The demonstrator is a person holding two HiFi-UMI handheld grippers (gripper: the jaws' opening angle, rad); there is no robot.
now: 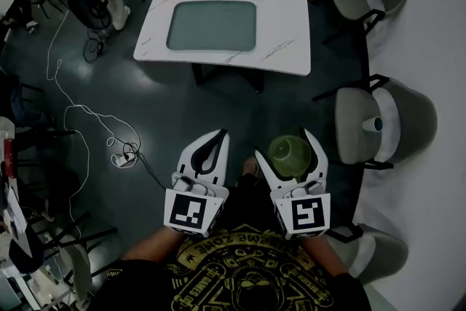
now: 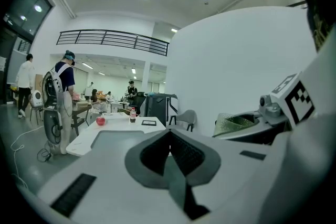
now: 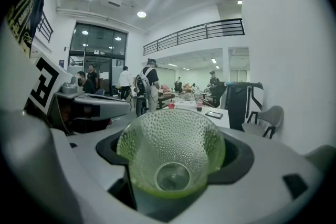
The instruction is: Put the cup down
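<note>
The right gripper (image 1: 282, 145), jaws wide and clamped on the roughly upright green cup (image 1: 290, 156) at lower centre-right, stands well short of the white table (image 1: 287, 25) toward upper centre; the left gripper (image 1: 220, 135), closed, holds nothing.

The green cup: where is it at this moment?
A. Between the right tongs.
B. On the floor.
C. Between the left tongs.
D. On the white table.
A: the right gripper view shows the green cup held between the right tongs, far from the white table.
</note>
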